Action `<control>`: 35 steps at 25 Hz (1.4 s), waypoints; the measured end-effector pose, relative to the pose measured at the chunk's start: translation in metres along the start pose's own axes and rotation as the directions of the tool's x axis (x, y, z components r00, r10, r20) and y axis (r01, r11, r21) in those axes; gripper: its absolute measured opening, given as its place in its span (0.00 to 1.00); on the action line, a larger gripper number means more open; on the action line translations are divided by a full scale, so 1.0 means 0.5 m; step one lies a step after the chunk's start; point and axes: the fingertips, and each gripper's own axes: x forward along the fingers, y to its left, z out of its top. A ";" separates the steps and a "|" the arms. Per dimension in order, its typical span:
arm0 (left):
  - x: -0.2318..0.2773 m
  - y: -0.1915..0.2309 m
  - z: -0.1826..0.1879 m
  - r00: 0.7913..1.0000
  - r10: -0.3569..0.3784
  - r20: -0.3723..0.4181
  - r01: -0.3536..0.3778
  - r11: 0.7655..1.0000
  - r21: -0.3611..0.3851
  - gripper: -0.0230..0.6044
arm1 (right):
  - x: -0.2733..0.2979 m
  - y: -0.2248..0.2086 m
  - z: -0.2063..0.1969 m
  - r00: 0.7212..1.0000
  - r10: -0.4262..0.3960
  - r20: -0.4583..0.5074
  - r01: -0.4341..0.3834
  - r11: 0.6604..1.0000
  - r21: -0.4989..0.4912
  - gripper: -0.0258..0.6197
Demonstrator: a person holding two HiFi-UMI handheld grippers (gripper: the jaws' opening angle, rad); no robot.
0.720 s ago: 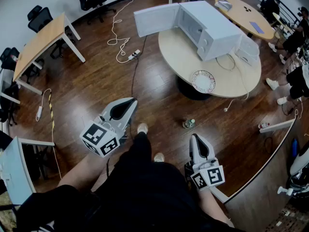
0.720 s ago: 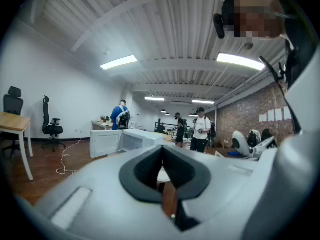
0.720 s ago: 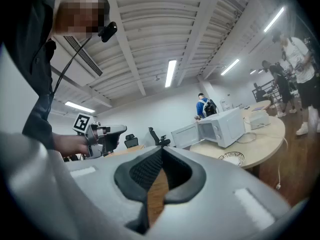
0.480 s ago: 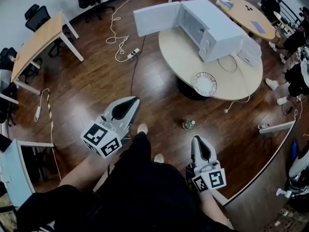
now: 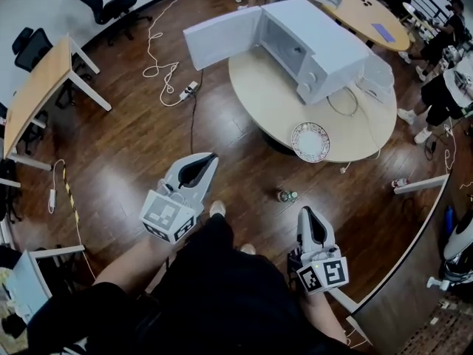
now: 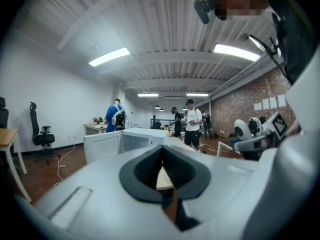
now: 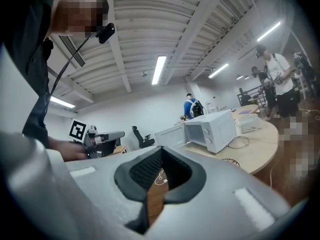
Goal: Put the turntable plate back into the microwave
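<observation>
The turntable plate (image 5: 310, 141), white with a patterned rim, lies on the near edge of the round table (image 5: 270, 98); it also shows low in the right gripper view as plate (image 7: 231, 161). The white microwave (image 5: 314, 43) stands behind it with its door (image 5: 218, 39) swung wide open. My left gripper (image 5: 210, 157) and right gripper (image 5: 304, 211) hang over the wooden floor, well short of the table. Both are shut and hold nothing. The left gripper (image 6: 162, 149) points at the microwave (image 6: 137, 138). The right gripper (image 7: 162, 150) faces the microwave (image 7: 215, 126).
A green bottle (image 5: 287, 196) stands on the floor between me and the table. A power strip with cables (image 5: 186, 91) lies left of the table. A wooden desk (image 5: 37, 95) is at the left. A second table (image 5: 362, 9) and several people stand at the back right.
The head view has shifted, so table, microwave and plate sit a little further left and nearer. Both grippers stay shut in front of me, the left one slightly further right.
</observation>
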 end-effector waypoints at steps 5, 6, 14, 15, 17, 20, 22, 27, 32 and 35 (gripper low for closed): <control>0.029 0.071 0.012 0.998 -0.045 0.033 0.046 0.999 -0.025 0.04 | 0.088 0.003 0.036 0.998 -0.059 0.023 0.060 0.998 -0.024 0.04; 0.035 0.091 0.015 0.998 -0.052 0.042 0.053 0.998 -0.023 0.04 | 0.111 0.008 0.043 0.998 -0.059 0.030 0.060 0.998 -0.035 0.04; 0.089 0.225 0.022 0.993 -0.100 0.065 0.102 0.994 -0.029 0.04 | 0.246 0.044 0.073 0.994 -0.090 0.059 0.094 0.994 -0.062 0.04; 0.094 0.238 0.022 0.992 -0.109 0.065 0.111 0.993 -0.025 0.04 | 0.260 0.045 0.071 0.993 -0.099 0.058 0.102 0.993 -0.057 0.04; 0.099 0.261 0.024 0.990 -0.127 0.066 0.128 0.991 -0.021 0.04 | 0.285 0.054 0.073 0.992 -0.113 0.063 0.116 0.992 -0.053 0.04; 0.104 0.289 0.029 0.986 -0.151 0.070 0.152 0.988 -0.012 0.04 | 0.310 0.080 0.082 0.990 -0.120 0.079 0.125 0.990 -0.061 0.04; 0.114 0.304 0.034 0.984 -0.164 0.073 0.164 0.986 -0.003 0.04 | 0.322 0.091 0.085 0.989 -0.123 0.079 0.128 0.990 -0.066 0.04; 0.131 0.305 0.053 0.977 -0.196 0.081 0.189 0.978 0.086 0.04 | 0.342 0.098 0.078 0.989 -0.134 0.056 0.138 0.988 -0.072 0.04; 0.145 0.302 0.078 0.970 -0.225 0.091 0.217 0.972 0.091 0.04 | 0.371 0.099 0.088 0.990 -0.127 0.062 0.131 0.989 -0.074 0.04; 0.150 0.318 0.088 0.971 -0.216 0.102 0.208 0.974 0.087 0.04 | 0.397 0.097 0.098 0.992 -0.110 0.066 0.115 0.990 -0.081 0.04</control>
